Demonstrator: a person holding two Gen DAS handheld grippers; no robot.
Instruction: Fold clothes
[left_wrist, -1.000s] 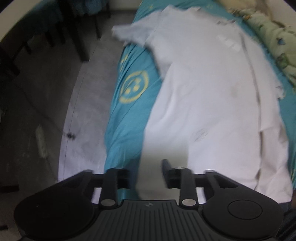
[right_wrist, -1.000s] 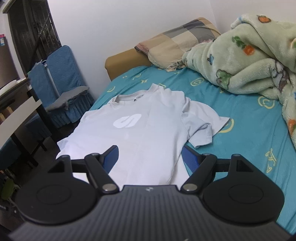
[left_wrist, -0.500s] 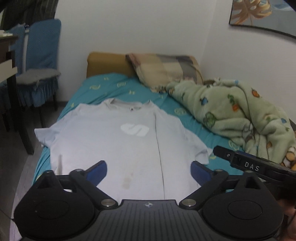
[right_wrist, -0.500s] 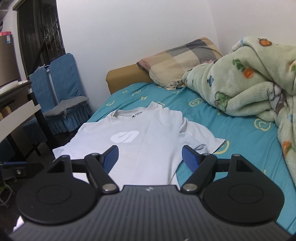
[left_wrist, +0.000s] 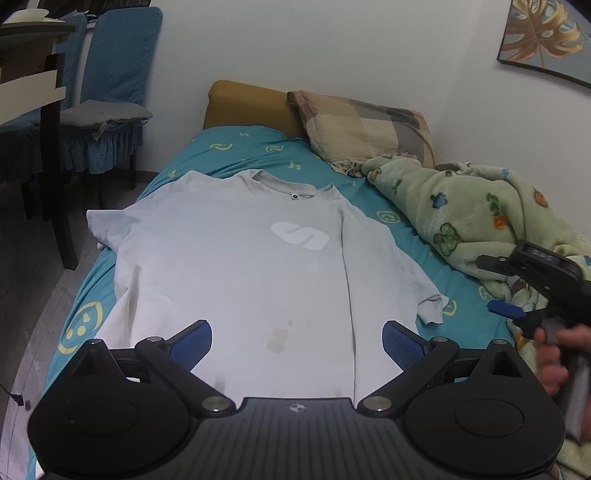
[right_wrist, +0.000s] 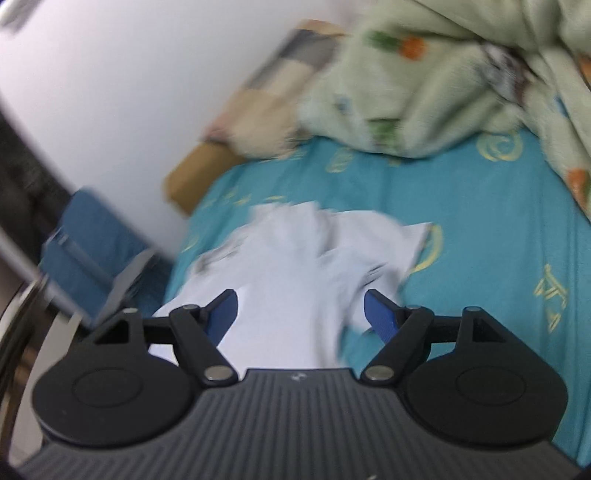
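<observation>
With the T-shirt (left_wrist: 236, 280) spread flat on the bed (left_wrist: 236, 151), the left gripper (left_wrist: 297, 341) and right gripper (right_wrist: 301, 312) hung wide and empty; a neat fold likely meant pinching a sleeve edge first.

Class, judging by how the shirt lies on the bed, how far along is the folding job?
Done: the white T-shirt is spread flat, front up, on the teal sheet. In hand: nothing; left gripper and right gripper are both open above it. Left: every fold, sleeves included.
</observation>
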